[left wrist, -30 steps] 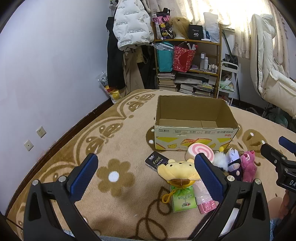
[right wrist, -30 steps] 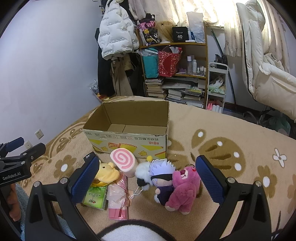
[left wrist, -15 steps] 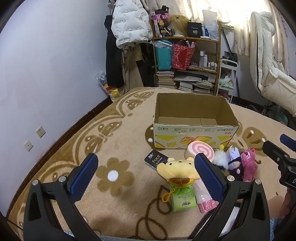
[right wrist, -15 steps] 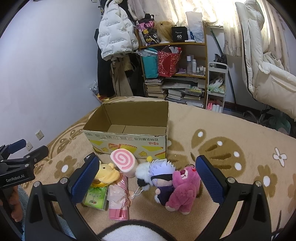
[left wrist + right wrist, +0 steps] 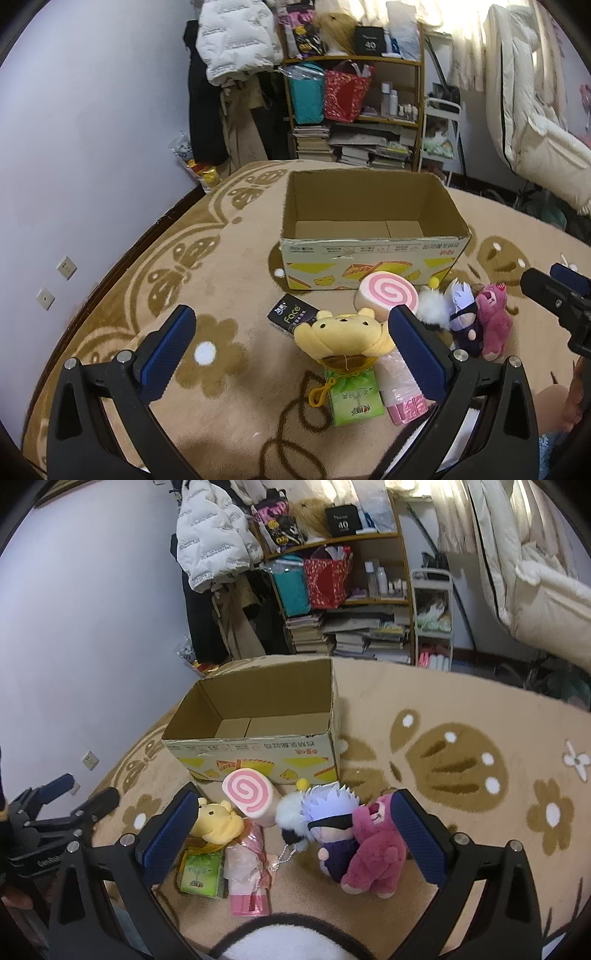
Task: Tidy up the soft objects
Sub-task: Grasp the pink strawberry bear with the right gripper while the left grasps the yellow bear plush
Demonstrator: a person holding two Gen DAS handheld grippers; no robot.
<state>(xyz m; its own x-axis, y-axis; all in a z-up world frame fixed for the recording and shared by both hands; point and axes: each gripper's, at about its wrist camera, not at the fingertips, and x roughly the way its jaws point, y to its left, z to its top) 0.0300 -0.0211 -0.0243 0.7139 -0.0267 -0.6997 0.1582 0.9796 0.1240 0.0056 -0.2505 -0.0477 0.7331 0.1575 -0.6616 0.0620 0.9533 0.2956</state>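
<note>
Cardboard box sits empty on the carpet, plush toys clustered before it; both my hand-held grippers have edged closer, jaws wide, nothing gripped, sorting unstarted.

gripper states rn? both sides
Left gripper: open, holding nothing.
Right gripper: open, holding nothing.

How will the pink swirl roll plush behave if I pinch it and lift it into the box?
The pink swirl roll plush looks stuffed, so it will probably squash between the pads and weigh little. Its round shape suggests it could roll if nudged. It leans against the cardboard box, so the box may block it from rolling away.
</note>
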